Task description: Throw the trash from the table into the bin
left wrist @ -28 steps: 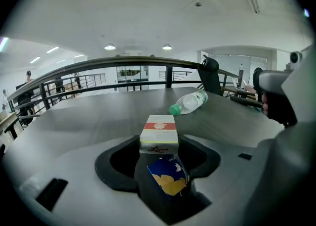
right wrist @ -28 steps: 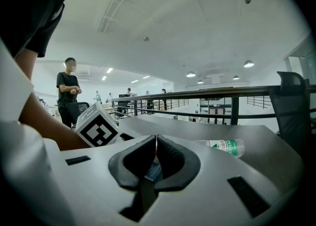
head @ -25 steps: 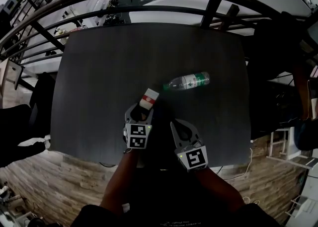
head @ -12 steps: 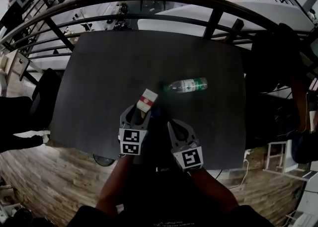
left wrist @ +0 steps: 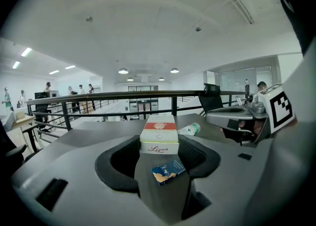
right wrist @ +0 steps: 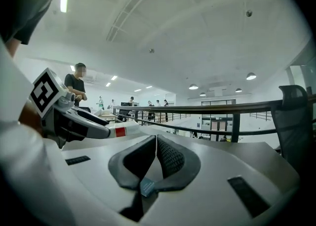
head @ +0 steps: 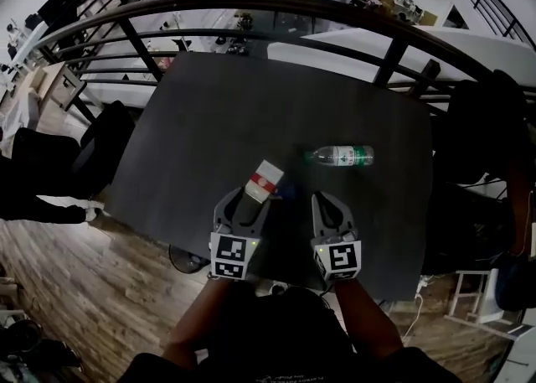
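Left gripper (left wrist: pixel 159 142) is clamped on a small white carton (left wrist: pixel 159 132) with a red band. The pads press its two long sides and the printed end faces back at the camera. The carton sits upright and square between the jaws, sticking out past the tips, and it looks to be up off the tabletop. That makes sense if it's headed for a bin, since a grip across the narrow width won't let it twist on the way.

Right gripper (right wrist: pixel 155 143) is just beside it, jaws pressed together with nothing in them. My guess is it's parked until there's something for it to grab.

Directly below the carton, a little blue packet (left wrist: pixel 168 171) lies flat on the dark table (head: pixel 218 113), near the edge on the person's side. Further out and to the right, a clear plastic bottle (head: pixel 342 155) with a green label lies on its side, well apart from both grippers. Both still need clearing, I'd say.

No bin shows in any view. There's only a black railing (head: pixel 251 4) past the table's far edge and wood floor around it, so I can't tell which way the carton goes.
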`<control>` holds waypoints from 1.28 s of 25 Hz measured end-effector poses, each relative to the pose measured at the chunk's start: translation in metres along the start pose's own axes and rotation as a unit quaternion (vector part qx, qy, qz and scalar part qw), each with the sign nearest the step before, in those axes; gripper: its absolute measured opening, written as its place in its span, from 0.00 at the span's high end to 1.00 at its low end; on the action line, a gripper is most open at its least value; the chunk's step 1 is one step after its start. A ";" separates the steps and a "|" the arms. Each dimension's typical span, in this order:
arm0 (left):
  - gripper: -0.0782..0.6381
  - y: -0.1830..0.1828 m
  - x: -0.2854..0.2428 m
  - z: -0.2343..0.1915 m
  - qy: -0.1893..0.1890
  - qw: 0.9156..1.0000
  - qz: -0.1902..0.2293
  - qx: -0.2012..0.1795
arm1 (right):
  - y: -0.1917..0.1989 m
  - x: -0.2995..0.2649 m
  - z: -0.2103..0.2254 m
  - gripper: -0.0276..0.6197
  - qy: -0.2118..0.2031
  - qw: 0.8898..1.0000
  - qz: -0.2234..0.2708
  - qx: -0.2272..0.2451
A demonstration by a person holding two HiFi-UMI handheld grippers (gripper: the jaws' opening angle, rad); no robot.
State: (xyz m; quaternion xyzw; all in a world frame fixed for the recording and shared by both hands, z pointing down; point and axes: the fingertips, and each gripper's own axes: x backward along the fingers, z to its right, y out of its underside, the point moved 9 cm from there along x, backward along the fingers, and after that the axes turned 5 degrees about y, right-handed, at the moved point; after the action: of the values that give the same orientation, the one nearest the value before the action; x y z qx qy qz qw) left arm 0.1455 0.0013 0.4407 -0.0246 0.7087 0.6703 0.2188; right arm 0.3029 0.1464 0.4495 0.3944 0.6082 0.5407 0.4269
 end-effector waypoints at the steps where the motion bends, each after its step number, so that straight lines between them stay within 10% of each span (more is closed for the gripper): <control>1: 0.53 -0.001 0.005 -0.004 -0.007 1.000 0.004 0.001 | -0.001 -0.005 -0.002 0.92 -0.006 1.000 0.001 0.003; 19: 0.53 0.051 0.161 -0.113 -0.127 0.991 0.022 0.047 | -0.026 -0.061 -0.181 0.92 -0.156 0.988 0.009 0.018; 32: 0.53 0.103 0.267 -0.184 -0.237 0.966 0.007 0.100 | -0.027 -0.107 -0.335 0.92 -0.303 0.952 -0.009 0.028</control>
State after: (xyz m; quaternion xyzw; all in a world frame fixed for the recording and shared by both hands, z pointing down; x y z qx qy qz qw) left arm -0.1803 -0.0959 0.4472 0.1620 0.7003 0.5844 0.3767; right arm 0.0201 -0.0646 0.4493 0.5461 0.4689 0.3742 0.5848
